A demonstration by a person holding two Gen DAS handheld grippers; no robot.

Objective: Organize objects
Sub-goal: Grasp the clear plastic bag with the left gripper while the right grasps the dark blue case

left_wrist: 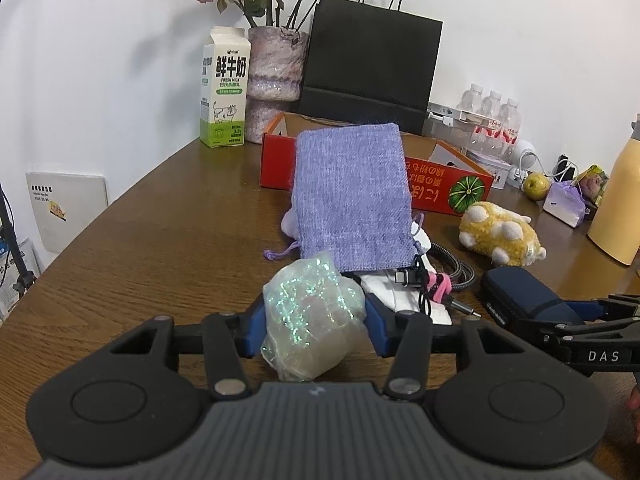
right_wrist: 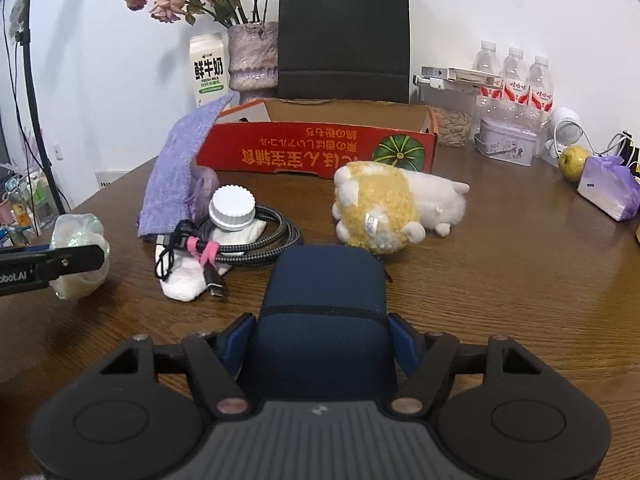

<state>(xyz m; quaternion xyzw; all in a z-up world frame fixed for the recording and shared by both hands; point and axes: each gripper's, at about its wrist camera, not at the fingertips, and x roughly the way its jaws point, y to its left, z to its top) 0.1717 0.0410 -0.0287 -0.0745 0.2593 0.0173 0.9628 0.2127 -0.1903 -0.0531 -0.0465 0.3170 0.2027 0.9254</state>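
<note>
Left wrist view: the left gripper (left_wrist: pixel 314 320) clenches a shimmering pouch (left_wrist: pixel 312 316) near the table's (left_wrist: pixel 140 248) front edge, while the right gripper (right_wrist: pixel 322 334) has its blue pads against a navy case (right_wrist: pixel 324 300) beside it. The red cardboard box (right_wrist: pixel 320 152) stands open toward the table's back edge, the likely place for both. To carry well, each load should lift clear of the braided cable (right_wrist: pixel 256 240) and plush toy (right_wrist: pixel 384 208) and pass over the box's front wall before release
</note>
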